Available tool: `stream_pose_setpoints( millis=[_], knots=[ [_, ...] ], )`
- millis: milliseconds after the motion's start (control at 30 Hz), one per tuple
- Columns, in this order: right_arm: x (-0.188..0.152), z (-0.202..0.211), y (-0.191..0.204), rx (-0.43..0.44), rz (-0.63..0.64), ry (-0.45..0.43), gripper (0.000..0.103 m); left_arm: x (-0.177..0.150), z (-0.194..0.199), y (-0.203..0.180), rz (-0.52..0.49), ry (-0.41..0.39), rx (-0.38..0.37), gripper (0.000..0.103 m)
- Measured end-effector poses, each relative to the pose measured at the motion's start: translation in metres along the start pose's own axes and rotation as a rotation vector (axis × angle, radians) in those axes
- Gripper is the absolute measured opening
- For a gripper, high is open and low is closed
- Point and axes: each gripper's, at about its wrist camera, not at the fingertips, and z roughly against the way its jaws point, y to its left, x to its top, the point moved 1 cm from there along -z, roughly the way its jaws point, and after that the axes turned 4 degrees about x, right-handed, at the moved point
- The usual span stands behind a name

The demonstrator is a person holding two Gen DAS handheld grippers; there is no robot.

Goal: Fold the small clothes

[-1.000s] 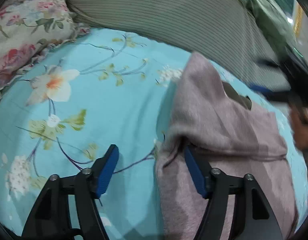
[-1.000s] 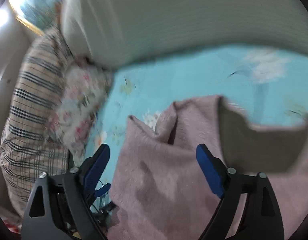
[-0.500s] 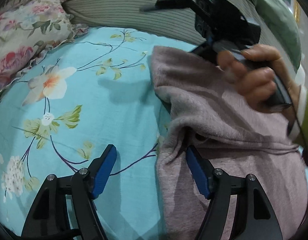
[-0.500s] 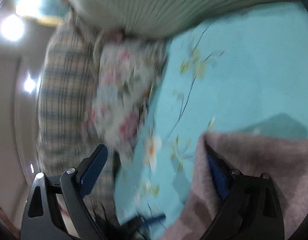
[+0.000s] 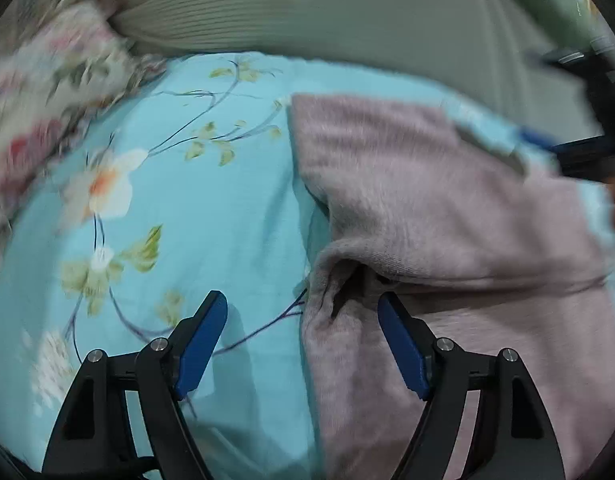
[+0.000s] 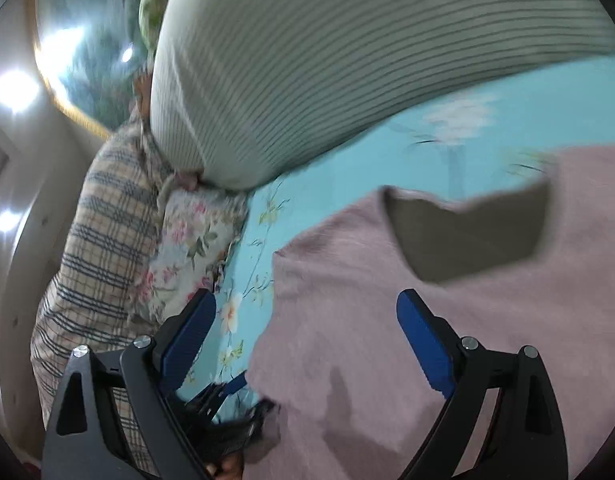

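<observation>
Blue floral bedsheet (image 5: 211,216) fills the view, striped pillow (image 6: 347,60) at its far edge, flowered cushion (image 6: 187,256) beside it. The pink garment (image 5: 427,200) lies folded on the sheet. Left gripper (image 5: 303,336) straddles its folded edge, jaws opening, pads off the cloth. Right gripper (image 6: 307,332) hangs over the garment, jaws wide apart, gripping nothing

The garment (image 5: 447,208) lies on the bedsheet (image 5: 211,216), right of the pillow (image 5: 39,112) (bolster (image 5: 307,12) behind both).
</observation>
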Motion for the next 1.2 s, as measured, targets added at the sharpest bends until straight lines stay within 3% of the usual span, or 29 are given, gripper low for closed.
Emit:
stream_pose_setpoints(
  millis=[67,133,200,233,300,333,367,400,500,600,667,700,767,833,900,967,1033,1100,1200],
  knots=[
    [-0.012,0.038,-0.006,-0.034,-0.005,-0.056,0.093,0.003,-0.010,-0.007,-0.026,0.014,0.000,0.053],
    [-0.024,0.079,-0.014,-0.116,0.006,-0.122,0.093,0.005,-0.008,-0.002,0.005,0.015,-0.051,0.016],
    [-0.031,0.110,-0.021,-0.209,0.015,-0.171,0.093,0.002,-0.003,0.008,0.041,0.022,-0.052,0.008],
    [-0.037,0.127,-0.028,-0.277,0.012,-0.194,0.093,-0.004,0.001,0.016,0.054,0.026,-0.014,0.010],
    [-0.041,0.148,-0.039,-0.350,0.001,-0.217,0.092,-0.010,0.005,0.026,0.086,0.045,-0.024,0.009],
    [-0.042,0.157,-0.046,-0.392,-0.005,-0.222,0.091,-0.013,0.010,0.032,0.104,0.050,0.009,0.008],
    [-0.042,0.162,-0.051,-0.424,-0.008,-0.222,0.088,-0.013,0.013,0.035,0.108,0.056,0.032,0.008],
    [-0.041,0.165,-0.055,-0.461,-0.006,-0.220,0.079,-0.013,0.018,0.038,0.117,0.055,0.033,0.008],
    [-0.035,0.161,-0.067,-0.529,0.015,-0.192,0.067,0.003,0.036,0.034,0.147,0.005,-0.076,0.008],
    [-0.030,0.139,-0.075,-0.601,0.054,-0.124,0.063,0.020,0.040,0.010,0.097,-0.027,-0.134,0.011],
    [-0.029,0.121,-0.086,-0.707,0.059,-0.060,0.059,0.030,0.039,-0.011,0.046,-0.055,-0.150,0.011],
    [-0.029,0.115,-0.094,-0.732,0.053,-0.035,0.054,0.034,0.034,-0.019,0.025,-0.062,-0.149,0.011],
    [-0.027,0.112,-0.099,-0.733,0.034,-0.022,0.009,0.039,0.018,-0.026,0.001,-0.028,-0.156,0.012],
    [-0.021,0.130,-0.079,-0.655,0.074,-0.128,0.009,0.037,-0.005,-0.028,-0.007,0.033,-0.135,0.012],
    [-0.016,0.145,-0.059,-0.656,0.116,-0.217,0.003,0.032,-0.012,-0.026,-0.013,0.052,-0.134,0.012],
    [-0.013,0.147,-0.061,-0.695,0.109,-0.195,0.003,0.031,-0.008,-0.028,-0.033,0.030,-0.133,0.012],
    [-0.015,0.132,-0.081,-0.771,0.060,-0.062,0.003,0.030,-0.007,-0.030,-0.047,0.027,-0.130,0.012],
    [-0.022,0.133,-0.081,-0.801,0.051,-0.091,0.006,0.028,-0.013,-0.030,-0.036,0.038,-0.131,0.012],
    [-0.031,0.136,-0.049,-0.795,0.154,-0.200,0.007,0.027,-0.012,-0.030,-0.031,0.036,-0.134,0.012]
  ],
)
